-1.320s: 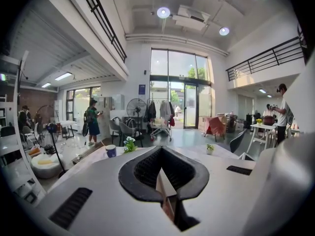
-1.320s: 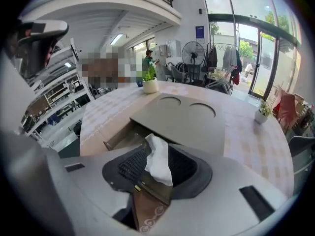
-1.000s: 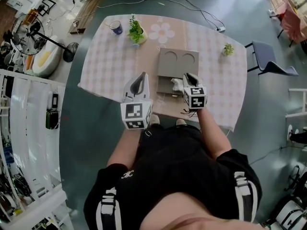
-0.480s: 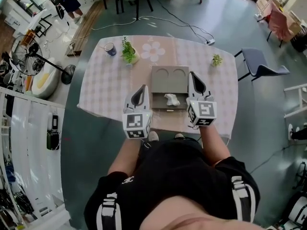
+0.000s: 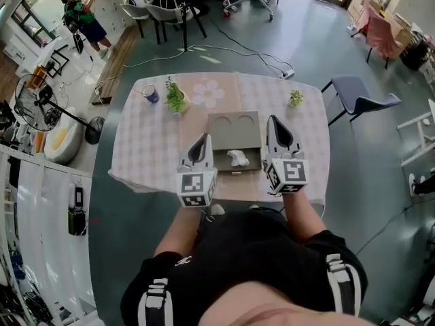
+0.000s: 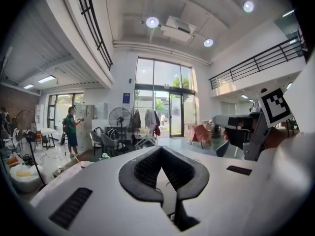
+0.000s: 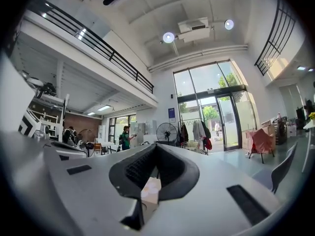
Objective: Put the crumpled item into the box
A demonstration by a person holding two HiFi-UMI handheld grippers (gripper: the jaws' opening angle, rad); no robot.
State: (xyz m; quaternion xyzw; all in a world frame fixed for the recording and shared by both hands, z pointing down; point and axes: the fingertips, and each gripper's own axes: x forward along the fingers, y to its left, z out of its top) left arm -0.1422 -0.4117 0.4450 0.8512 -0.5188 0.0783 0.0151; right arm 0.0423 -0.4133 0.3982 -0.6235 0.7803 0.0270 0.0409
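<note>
Evidently the crumpled item (image 5: 238, 157) already lay inside the box (image 5: 224, 131) at the middle of the desk (image 5: 146, 148), so neither gripper needed a hold. The left gripper (image 5: 201, 147) and right gripper (image 5: 277, 131) flanked the box with jaws closed and empty. Both seemed clear of its walls, with bare desk at frame left and right.

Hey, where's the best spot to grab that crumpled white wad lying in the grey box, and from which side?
Probably from straight above: the crumpled white wad lies loose in the open front compartment of the grey box, whose walls would block a sideways approach. Close the jaws across its bunched middle.
</note>
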